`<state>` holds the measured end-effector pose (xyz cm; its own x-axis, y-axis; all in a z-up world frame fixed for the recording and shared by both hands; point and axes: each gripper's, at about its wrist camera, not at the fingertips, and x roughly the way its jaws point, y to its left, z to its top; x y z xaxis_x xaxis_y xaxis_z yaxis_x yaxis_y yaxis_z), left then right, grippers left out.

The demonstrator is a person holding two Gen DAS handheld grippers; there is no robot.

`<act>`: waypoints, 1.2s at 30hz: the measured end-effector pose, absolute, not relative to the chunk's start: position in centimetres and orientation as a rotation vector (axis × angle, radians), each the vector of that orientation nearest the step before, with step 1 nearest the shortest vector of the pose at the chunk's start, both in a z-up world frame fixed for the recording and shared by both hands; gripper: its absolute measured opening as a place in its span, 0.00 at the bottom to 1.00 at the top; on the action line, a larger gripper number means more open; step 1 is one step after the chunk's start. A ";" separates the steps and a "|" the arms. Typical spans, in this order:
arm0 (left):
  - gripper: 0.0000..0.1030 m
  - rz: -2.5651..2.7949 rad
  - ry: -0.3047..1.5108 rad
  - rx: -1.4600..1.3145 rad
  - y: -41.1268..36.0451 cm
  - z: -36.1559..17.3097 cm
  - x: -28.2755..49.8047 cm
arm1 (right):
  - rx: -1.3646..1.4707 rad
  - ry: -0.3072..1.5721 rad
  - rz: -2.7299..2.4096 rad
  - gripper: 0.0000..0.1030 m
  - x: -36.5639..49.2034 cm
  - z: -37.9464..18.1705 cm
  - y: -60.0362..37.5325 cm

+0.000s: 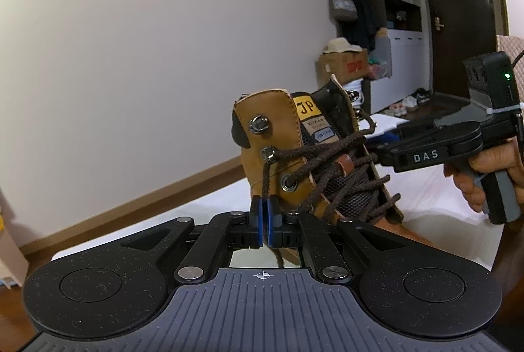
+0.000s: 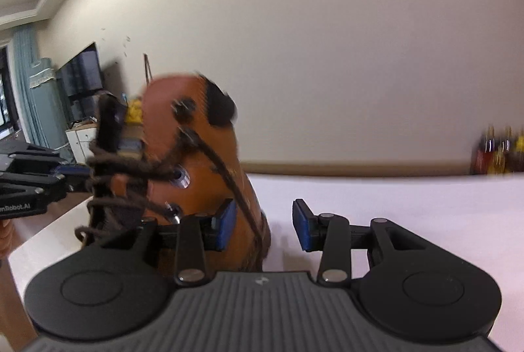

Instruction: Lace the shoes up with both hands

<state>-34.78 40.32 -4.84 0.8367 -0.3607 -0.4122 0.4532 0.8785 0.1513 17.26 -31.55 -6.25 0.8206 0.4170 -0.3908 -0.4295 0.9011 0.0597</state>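
On the white bed, a tan boot (image 1: 288,162) stands.
My left gripper (image 1: 264,214) pinches its brown lace (image 1: 267,178); my right gripper (image 2: 264,226) is spread beside it.

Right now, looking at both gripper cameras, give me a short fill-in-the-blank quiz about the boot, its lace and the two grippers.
1. The left hand-held gripper is shut on the brown ____.
2. The right hand-held gripper has its jaws ____.
3. The boot stands on a ____ surface.
4. The label on the boot's tongue is ____.

Missing words: lace; open; white; yellow
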 end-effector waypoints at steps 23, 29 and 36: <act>0.02 -0.409 0.368 0.267 49.5 -7.3 -50.3 | -0.366 0.226 0.386 0.02 11.4 -5.6 -29.7; 0.02 -0.435 0.387 0.261 49.8 -8.0 -54.0 | -0.263 0.475 0.382 0.00 12.5 -8.8 -33.1; 0.02 -0.429 0.377 0.204 53.1 -9.3 -59.4 | -0.041 0.532 0.414 0.22 9.6 -8.9 -35.2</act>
<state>-59.43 53.07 -9.25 0.8416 -0.3661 -0.3970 0.4408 0.8905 0.1132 9.63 -35.18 -8.93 0.7811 0.3728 -0.5010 -0.3937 0.9167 0.0683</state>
